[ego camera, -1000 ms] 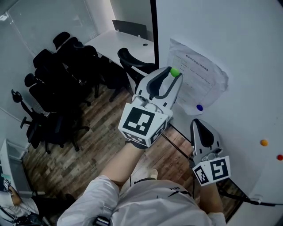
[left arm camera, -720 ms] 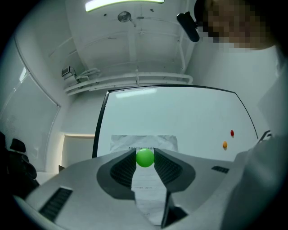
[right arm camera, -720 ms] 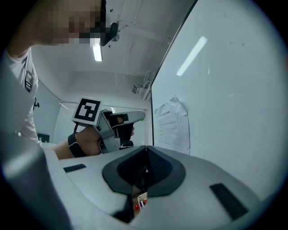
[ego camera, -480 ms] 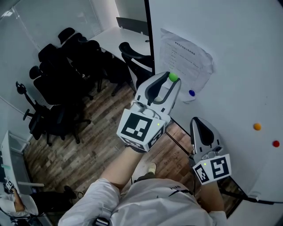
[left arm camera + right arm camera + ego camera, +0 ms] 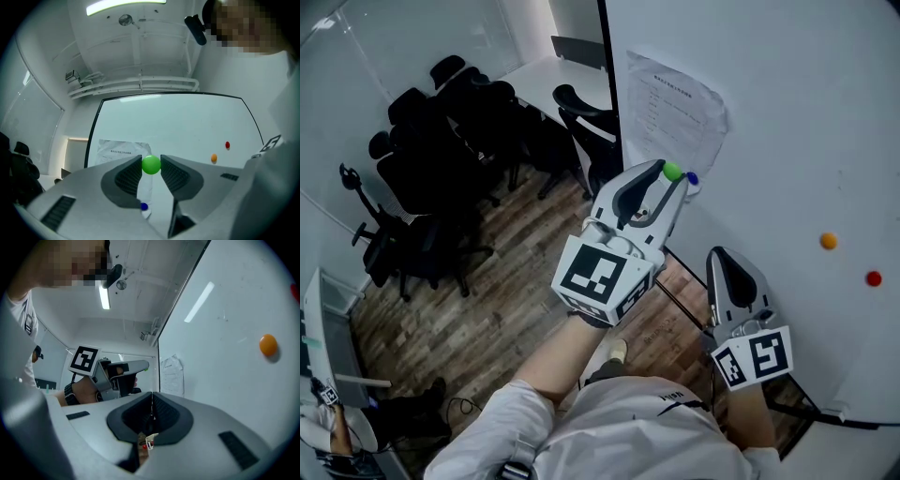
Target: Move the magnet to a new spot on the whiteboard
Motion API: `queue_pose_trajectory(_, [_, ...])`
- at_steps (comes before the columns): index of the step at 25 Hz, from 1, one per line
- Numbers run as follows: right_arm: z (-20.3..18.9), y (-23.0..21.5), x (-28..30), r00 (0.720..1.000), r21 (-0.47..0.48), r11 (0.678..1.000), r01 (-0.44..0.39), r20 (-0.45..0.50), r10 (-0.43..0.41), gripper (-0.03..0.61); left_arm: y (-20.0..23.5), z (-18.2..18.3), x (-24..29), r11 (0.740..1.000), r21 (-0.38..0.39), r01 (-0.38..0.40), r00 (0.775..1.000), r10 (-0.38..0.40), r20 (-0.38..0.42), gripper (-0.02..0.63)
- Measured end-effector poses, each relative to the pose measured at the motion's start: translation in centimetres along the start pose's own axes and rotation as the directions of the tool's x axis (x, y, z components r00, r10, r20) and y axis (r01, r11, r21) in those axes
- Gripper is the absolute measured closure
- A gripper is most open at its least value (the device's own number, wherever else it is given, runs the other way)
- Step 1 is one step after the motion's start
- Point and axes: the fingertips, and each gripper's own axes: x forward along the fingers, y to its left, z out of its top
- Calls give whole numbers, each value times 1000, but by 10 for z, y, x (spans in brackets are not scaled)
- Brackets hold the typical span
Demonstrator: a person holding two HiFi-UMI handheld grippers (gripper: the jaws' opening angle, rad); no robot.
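Note:
A small round green magnet (image 5: 672, 172) (image 5: 151, 165) is pinched between the tips of my left gripper (image 5: 668, 175) (image 5: 151, 166), held just off the whiteboard (image 5: 787, 122) near the lower edge of a pinned paper sheet (image 5: 675, 103). A blue magnet (image 5: 692, 178) (image 5: 144, 206) holds that sheet's bottom corner, right beside the green one. My right gripper (image 5: 724, 262) (image 5: 151, 401) hangs lower, jaws closed together with nothing in them, away from the board.
An orange magnet (image 5: 829, 241) (image 5: 268, 344) and a red magnet (image 5: 873, 278) stick to the board at the right. Black office chairs (image 5: 441, 159) and a white desk (image 5: 553, 80) stand below left on the wood floor. The board's black frame edge (image 5: 607, 84) runs beside the sheet.
My left gripper with the green magnet has slid down the paper sheet, from its upper left part to its bottom edge beside the blue magnet. The right gripper has stayed put.

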Motion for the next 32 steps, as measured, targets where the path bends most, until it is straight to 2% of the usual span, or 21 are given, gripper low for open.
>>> queue_pose_trajectory(8, [2,-17,-40,999,-8,999,48,-1,-48,565,-45,-16,3,999,-17,38,999,-38,-14,485])
queue_pose_trajectory(14, [2,-36,-82,993,-10,993,120,-10,-120,565,-98,-43,16,993,-40,113,993,-114,-33,486])
queue_pose_trajectory(26, [3,-77,-158,962,-13,962,272,-18,-272,565,-197,-72,48,969,-48,244,969,-246,-37,486])
queue_pose_trajectory(32, [3,-92,-181,949,-11,949,314,-25,-314,565,-225,-87,64,963,-69,259,964,-262,-44,486])
